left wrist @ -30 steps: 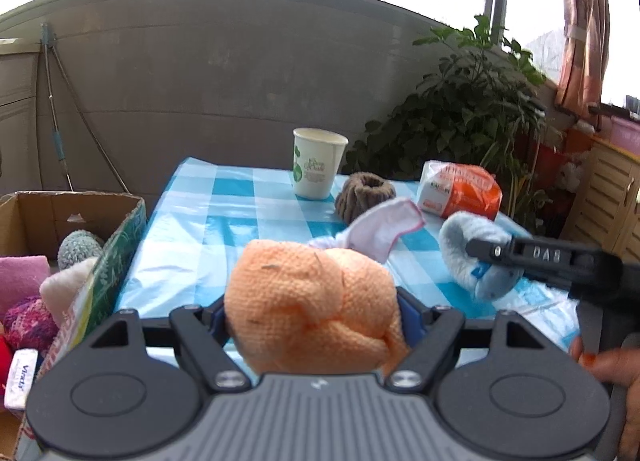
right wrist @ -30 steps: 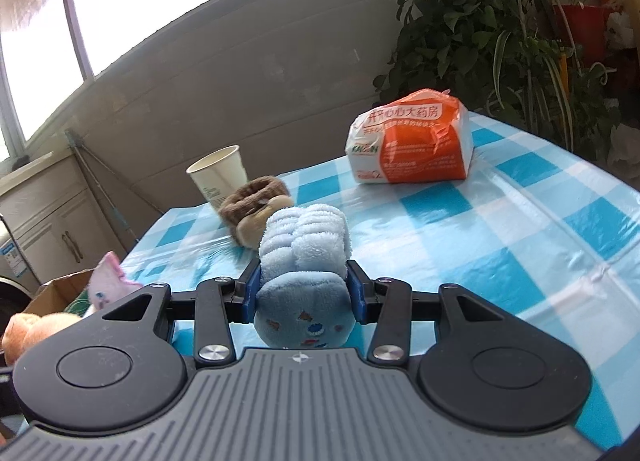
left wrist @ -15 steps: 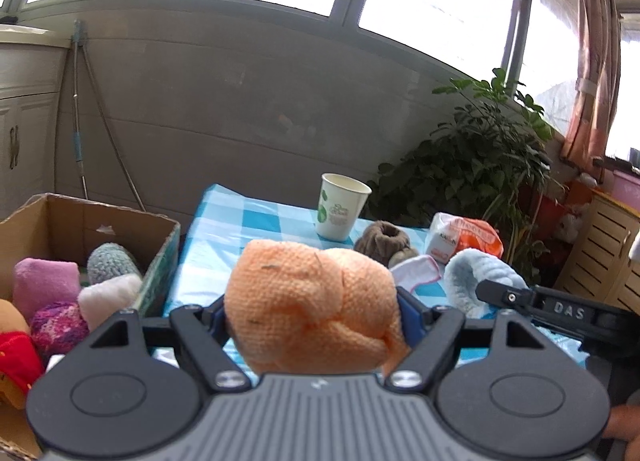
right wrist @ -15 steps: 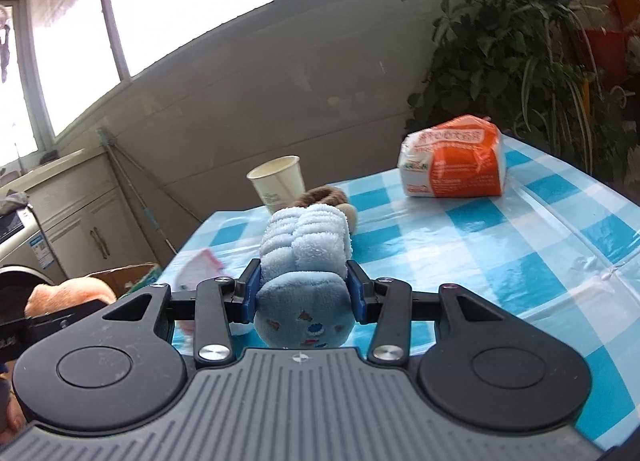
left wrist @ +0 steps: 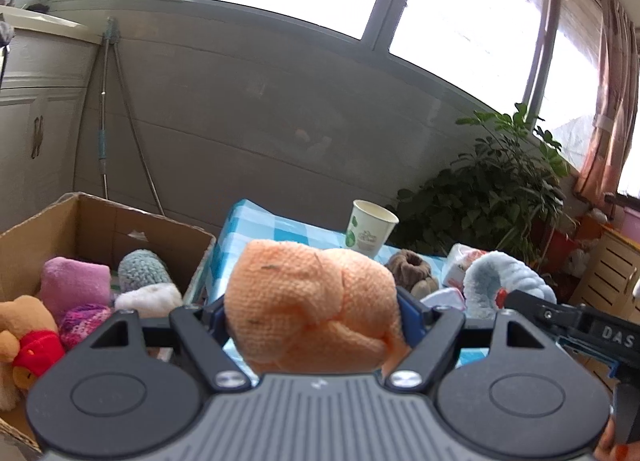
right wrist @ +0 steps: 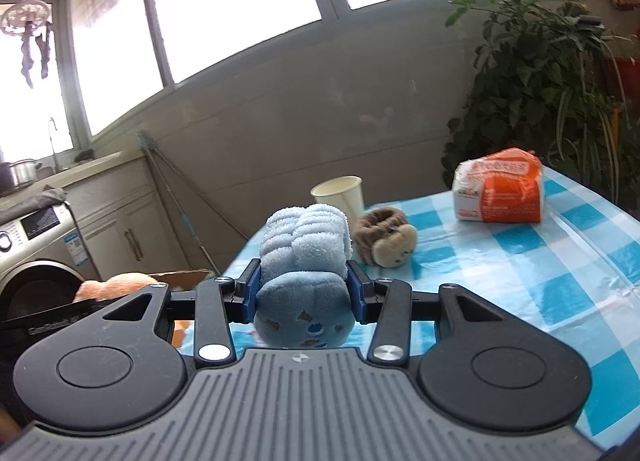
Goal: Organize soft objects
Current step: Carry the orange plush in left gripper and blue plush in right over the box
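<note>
My left gripper [left wrist: 312, 311] is shut on an orange knitted bundle [left wrist: 312, 305], held in the air above the table's left edge. Left of it stands an open cardboard box [left wrist: 152, 227] with several soft things inside: a pink roll [left wrist: 74, 283], a grey-blue knit [left wrist: 140, 267], a white fluffy piece [left wrist: 148, 299] and a teddy bear [left wrist: 20, 333]. My right gripper [right wrist: 304, 289] is shut on a light blue plush slipper [right wrist: 304, 257]; that slipper [left wrist: 492, 281] also shows at the right of the left wrist view. A brown plush slipper [right wrist: 384, 235] lies on the checked table [right wrist: 540, 261].
A paper cup [right wrist: 340, 195] and an orange-white packet [right wrist: 500, 187] stand at the table's far side. A pink-white cloth [left wrist: 446, 297] lies by the brown slipper. A potted plant [right wrist: 552, 73] fills the far right corner. A washing machine [right wrist: 36, 257] and cabinets stand at the left.
Both grippers have risen and swung left, each keeping its load. The cardboard box has come further into the left wrist view, and the table has sunk lower in both views.
</note>
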`<state>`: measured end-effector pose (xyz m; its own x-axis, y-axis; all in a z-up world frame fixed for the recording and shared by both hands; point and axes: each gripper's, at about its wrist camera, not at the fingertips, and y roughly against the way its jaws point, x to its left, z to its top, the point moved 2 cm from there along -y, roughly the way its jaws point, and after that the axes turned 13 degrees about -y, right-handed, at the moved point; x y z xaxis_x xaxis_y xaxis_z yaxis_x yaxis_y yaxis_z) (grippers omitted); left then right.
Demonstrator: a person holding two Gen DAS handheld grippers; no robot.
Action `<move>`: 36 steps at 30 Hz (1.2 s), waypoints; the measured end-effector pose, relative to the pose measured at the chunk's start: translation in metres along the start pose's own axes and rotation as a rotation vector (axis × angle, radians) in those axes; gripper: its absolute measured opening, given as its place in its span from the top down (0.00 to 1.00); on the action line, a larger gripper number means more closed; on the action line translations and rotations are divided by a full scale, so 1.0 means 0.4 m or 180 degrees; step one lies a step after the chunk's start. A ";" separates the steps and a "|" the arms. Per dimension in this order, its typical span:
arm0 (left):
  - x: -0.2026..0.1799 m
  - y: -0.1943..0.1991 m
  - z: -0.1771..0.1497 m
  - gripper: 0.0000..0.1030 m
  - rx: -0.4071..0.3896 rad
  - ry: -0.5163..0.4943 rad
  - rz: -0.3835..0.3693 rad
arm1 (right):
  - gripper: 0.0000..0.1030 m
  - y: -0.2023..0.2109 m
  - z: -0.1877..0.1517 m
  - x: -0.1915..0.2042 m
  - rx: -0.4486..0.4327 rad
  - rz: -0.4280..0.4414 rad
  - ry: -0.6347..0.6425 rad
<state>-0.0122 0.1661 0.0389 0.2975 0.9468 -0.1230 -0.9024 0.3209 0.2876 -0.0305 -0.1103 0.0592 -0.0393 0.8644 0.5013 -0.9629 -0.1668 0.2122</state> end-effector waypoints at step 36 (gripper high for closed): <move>0.334 0.065 0.012 0.24 -0.0319 0.1052 0.1170 | 0.48 -0.158 -0.075 0.245 0.0673 0.1009 -0.0070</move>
<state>0.0058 0.3011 0.0345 -0.1457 0.9328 -0.3296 -0.9593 -0.0517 0.2778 0.0186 -0.0007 0.0699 -0.3185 0.7443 0.5871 -0.8274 -0.5204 0.2109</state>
